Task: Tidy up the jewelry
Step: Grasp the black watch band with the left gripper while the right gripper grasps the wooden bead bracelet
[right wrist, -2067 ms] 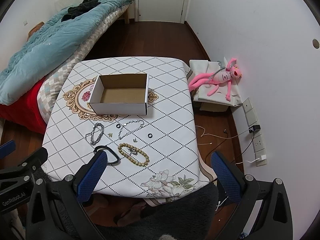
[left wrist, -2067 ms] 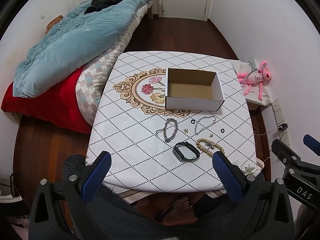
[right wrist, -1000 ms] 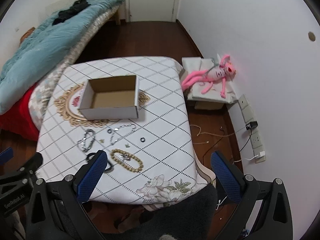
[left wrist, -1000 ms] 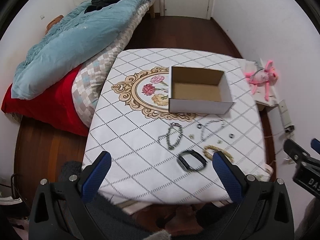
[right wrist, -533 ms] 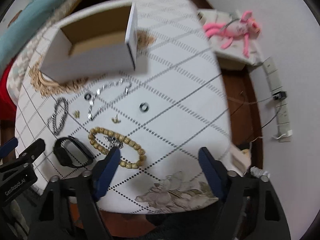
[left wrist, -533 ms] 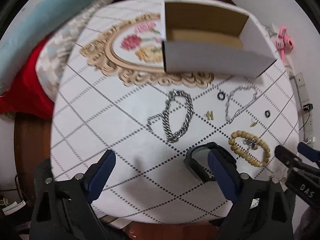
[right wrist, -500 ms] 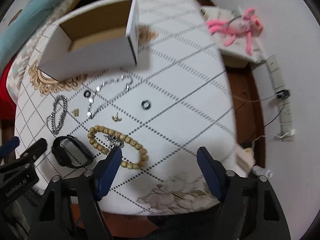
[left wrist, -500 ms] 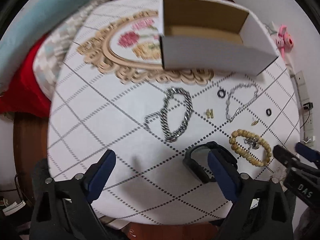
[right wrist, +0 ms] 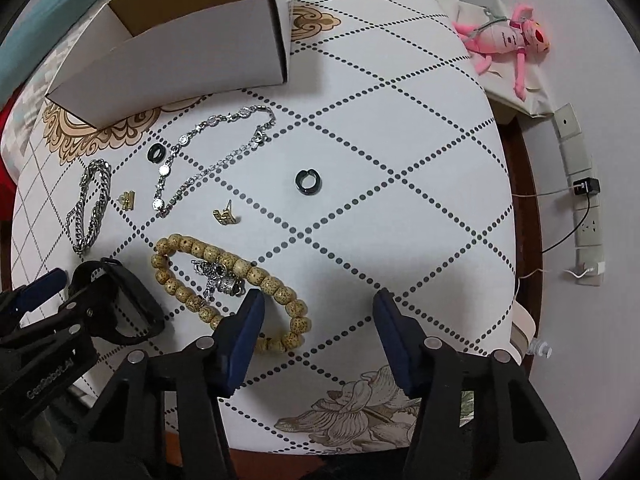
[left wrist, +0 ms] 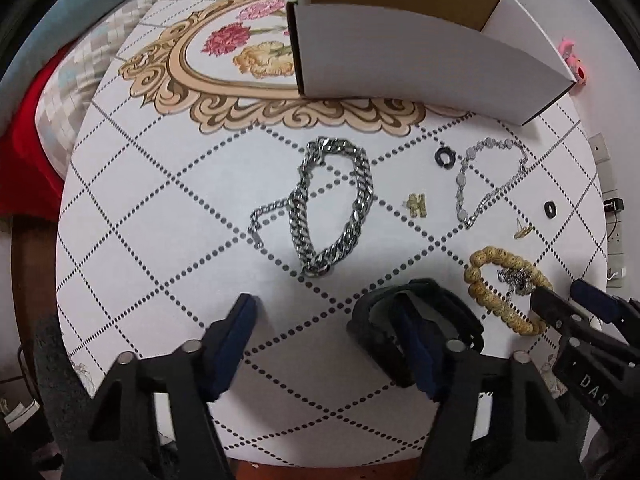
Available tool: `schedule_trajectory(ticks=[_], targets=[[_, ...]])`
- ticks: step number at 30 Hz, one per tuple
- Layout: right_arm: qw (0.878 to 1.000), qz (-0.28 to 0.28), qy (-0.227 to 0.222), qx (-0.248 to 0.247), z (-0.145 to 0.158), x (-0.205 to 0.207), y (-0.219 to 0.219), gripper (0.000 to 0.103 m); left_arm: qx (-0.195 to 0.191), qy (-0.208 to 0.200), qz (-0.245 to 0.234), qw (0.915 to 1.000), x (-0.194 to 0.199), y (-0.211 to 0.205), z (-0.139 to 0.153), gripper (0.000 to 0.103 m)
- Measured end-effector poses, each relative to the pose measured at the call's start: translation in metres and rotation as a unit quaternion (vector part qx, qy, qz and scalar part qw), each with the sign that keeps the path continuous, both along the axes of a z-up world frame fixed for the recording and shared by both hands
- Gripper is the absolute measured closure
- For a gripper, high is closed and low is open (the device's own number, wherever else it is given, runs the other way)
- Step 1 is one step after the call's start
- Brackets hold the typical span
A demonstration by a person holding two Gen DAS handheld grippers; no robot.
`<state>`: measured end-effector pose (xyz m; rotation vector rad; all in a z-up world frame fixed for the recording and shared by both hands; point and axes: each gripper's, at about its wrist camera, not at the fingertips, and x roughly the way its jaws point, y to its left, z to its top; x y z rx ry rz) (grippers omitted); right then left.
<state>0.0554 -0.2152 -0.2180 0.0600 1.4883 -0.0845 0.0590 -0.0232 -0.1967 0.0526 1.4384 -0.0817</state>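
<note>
Jewelry lies on the white tablecloth [left wrist: 160,208] in front of an open cardboard box [left wrist: 400,56]. A thick silver chain bracelet [left wrist: 332,204], a thin silver bracelet [left wrist: 488,180], a wooden bead bracelet [right wrist: 228,280], a black band [left wrist: 416,308], two black rings [right wrist: 307,181] and small gold pieces [left wrist: 416,205] are spread out. My left gripper [left wrist: 324,336] is open, low over the table, its right finger inside the black band. My right gripper [right wrist: 316,324] is open, its left finger over the bead bracelet's near end.
A bed with a blue quilt [left wrist: 48,32] stands left of the table. A pink plush toy [right wrist: 508,38] lies on a low stand at the right. Wall sockets and cables [right wrist: 584,200] are at the far right. The table's near edge [right wrist: 360,452] is just below the grippers.
Both grippers have come down from high above the table to just over the jewelry. Their jaws have narrowed somewhat but stay open.
</note>
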Motion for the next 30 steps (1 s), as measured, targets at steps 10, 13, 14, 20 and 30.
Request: schedule_trajectory(ticks=[10, 13, 14, 20, 30], targets=[[1.000, 0.019, -0.024, -0.003, 0.010, -0.012, 0.020, 0.064, -0.013, -0.017, -0.012, 0.9997, -0.004, 0.016, 0.012, 0.087], [0.999, 0.023, -0.029, -0.002, 0.011, -0.013, 0.024, 0.083, -0.015, -0.021, -0.015, 0.9996, -0.007, 0.022, 0.013, 0.088], [0.999, 0.024, -0.032, -0.003, 0.013, -0.014, 0.027, 0.091, -0.015, -0.023, -0.015, 0.9995, -0.008, 0.024, 0.013, 0.088], [0.998, -0.005, -0.044, 0.051, 0.020, -0.019, 0.029, 0.094, -0.012, -0.042, -0.019, 0.9989, -0.014, 0.039, 0.031, 0.093], [0.990, -0.005, -0.101, 0.102, 0.081, -0.021, 0.044, 0.094, -0.011, -0.087, -0.025, 0.9959, -0.014, 0.026, 0.089, 0.094]])
